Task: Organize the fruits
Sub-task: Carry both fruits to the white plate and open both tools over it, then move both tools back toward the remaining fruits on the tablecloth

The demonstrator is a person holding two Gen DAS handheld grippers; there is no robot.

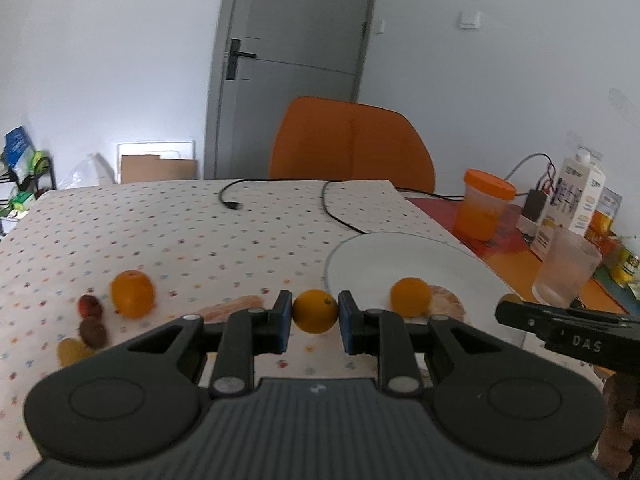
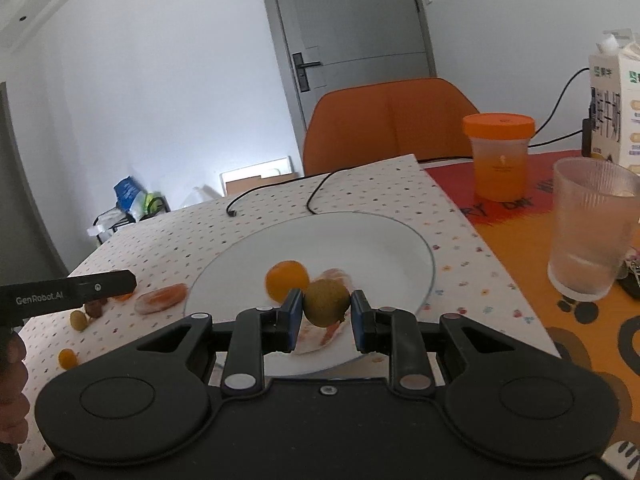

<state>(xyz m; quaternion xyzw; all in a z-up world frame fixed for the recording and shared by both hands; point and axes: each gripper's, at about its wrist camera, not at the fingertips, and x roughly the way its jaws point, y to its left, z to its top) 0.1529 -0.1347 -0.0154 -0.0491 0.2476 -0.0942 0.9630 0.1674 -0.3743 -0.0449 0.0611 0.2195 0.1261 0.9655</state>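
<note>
A dotted tablecloth [image 1: 160,232] covers the table, and the white plate [image 2: 380,240] sits on its right part. In the plate lie a small orange [image 2: 287,279] and peeled citrus segments [image 2: 338,276], the segments partly hidden behind the gripped fruit. To the plate's right stand a ribbed clear glass [image 2: 588,232] holding a little liquid at the bottom, an orange-lidded cup [image 2: 499,156] about half full of orange liquid, and a milk carton [image 2: 616,104].

The left gripper [image 1: 315,312] has its fingers closed narrowly around a yellow-orange citrus [image 1: 315,311], held above the cloth just left of the plate. The right gripper [image 2: 326,307] pinches a greenish-brown kiwi-like fruit [image 2: 326,304] over the plate's near part.

On the cloth, left of the plate: a larger orange [image 1: 133,293], a peeled segment [image 1: 236,306], and a cluster of small red, brown and yellow fruits [image 1: 86,330].
</note>
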